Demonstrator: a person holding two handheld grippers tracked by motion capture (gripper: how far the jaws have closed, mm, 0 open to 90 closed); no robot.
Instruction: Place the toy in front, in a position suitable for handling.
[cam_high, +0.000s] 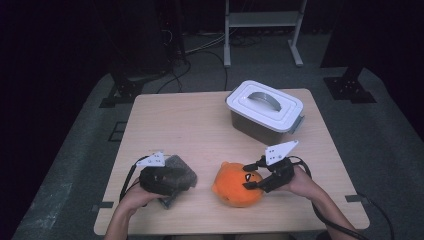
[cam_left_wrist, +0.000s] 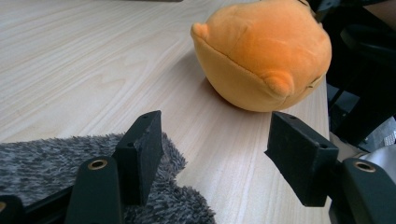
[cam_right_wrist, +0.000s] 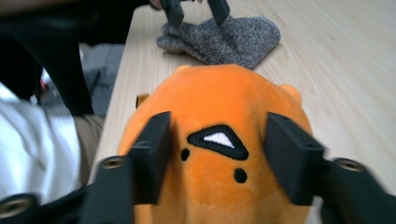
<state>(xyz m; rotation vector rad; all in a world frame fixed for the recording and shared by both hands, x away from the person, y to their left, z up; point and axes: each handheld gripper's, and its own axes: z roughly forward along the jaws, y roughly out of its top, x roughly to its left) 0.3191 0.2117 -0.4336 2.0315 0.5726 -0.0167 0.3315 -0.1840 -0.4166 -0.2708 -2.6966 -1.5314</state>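
High view: left gripper (cam_high: 167, 181) covers part of the grey fuzzy cloth (cam_high: 181, 170) near the table (cam_high: 200, 125) front edge; its jaws are hard to make out here. Lidded grey bin (cam_high: 264, 111) far right, contents hidden. Right gripper (cam_high: 248, 176) at the orange plush (cam_high: 237, 185).

Left gripper view: jaws spread, one over the cloth (cam_left_wrist: 42, 158), nothing pinched; plush (cam_left_wrist: 261, 53) beyond, cloth cut off at frame edge.

Right gripper view: blurry; jaws part-open astride the plush (cam_right_wrist: 215, 140) face, whether the pads press it I can't tell. Cloth (cam_right_wrist: 224, 39) behind.
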